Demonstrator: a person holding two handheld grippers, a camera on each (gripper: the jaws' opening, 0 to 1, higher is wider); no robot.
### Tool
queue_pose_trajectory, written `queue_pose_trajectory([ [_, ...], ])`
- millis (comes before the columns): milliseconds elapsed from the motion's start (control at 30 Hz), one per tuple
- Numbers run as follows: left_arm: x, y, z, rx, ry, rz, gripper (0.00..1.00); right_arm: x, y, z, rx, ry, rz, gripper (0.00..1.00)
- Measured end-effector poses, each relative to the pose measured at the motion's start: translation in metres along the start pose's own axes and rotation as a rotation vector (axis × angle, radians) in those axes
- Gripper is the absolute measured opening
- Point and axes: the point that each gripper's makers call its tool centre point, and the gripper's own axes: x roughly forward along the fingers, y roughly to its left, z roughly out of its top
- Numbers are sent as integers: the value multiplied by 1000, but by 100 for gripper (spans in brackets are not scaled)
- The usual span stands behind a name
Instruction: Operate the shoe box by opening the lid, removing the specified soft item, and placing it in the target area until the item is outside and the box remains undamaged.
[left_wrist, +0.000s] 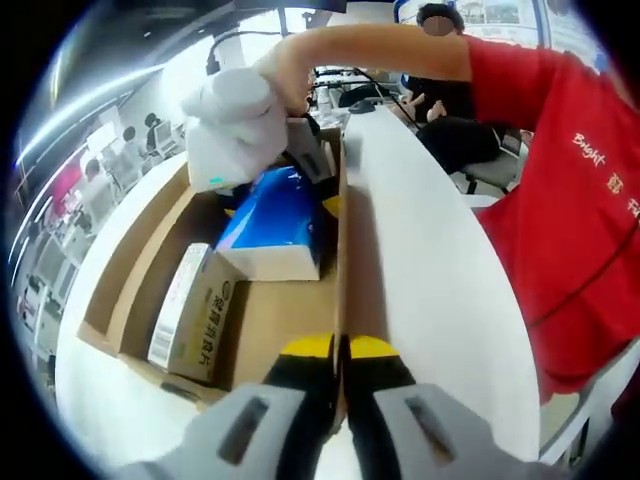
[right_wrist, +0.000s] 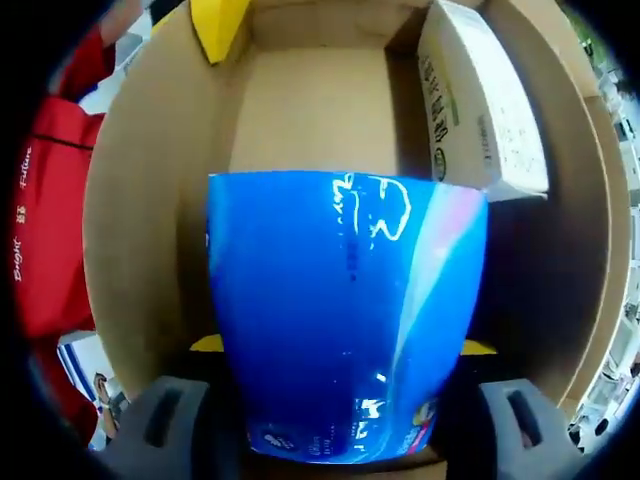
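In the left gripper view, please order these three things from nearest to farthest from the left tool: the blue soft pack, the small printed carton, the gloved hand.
1. Small printed carton: just left of the left tool, on the box floor.
2. Blue soft pack: further in, mid-box.
3. Gloved hand: farthest, above the box's far end.

Shoe box (left_wrist: 140, 270): open brown cardboard box on a white surface (left_wrist: 90, 410), its white lid (left_wrist: 420, 260) standing raised along one long wall. Soft item (right_wrist: 340, 320): glossy blue plastic pack with white markings, tilted up inside the box near one end wall, beside a small white printed carton (left_wrist: 190, 315) that leans against the opposite long wall.
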Motion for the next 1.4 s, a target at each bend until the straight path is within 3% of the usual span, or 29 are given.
queue_pose_trajectory([
  [267, 0, 0, 2, 0, 2, 1, 2, -3, 5, -1, 7, 41, -3, 83],
  [367, 0, 1, 2, 2, 0, 2, 2, -3, 4, -1, -12, -26, -6, 81],
  [433, -1, 1, 2, -2, 1, -1, 2, -10, 4, 2, -6, -116, 42, 75],
  [467, -1, 0, 3, 1, -1, -4, 2, -11, 3, 2, 32, -119, 52, 74],
  [533, -1, 0, 2, 1, -4, -4, 2, -6, -4, -2, 59, -83, 26, 73],
  [567, -1, 0, 2, 0, -6, -3, 2, -8, 0, -5, -10, -48, 18, 73],
  [633, -2, 0, 1, 6, -7, -2, 2, -11, 9, -3, -22, -58, 43, 74],
  [700, -1, 0, 3, 6, -4, -4, 2, -22, 0, 5, -30, -111, -4, 74],
  [767, -2, 1, 3, -3, -2, -10, 1, -33, 2, -1, -48, -87, 2, 74],
  [900, -2, -1, 3, 2, -8, -4, 1, -51, 4, -3, -37, -119, -4, 74],
  [967, -2, -1, 3, 3, -8, -4, 1, -58, -2, -7, -48, -108, -43, 74],
  [1067, -2, -1, 3, 1, -7, -6, 1, -69, -2, -10, -25, -126, -30, 74],
  [1400, -2, 3, 2, 2, -5, -6, 1, -76, -3, -17, -20, -92, -47, 74],
])
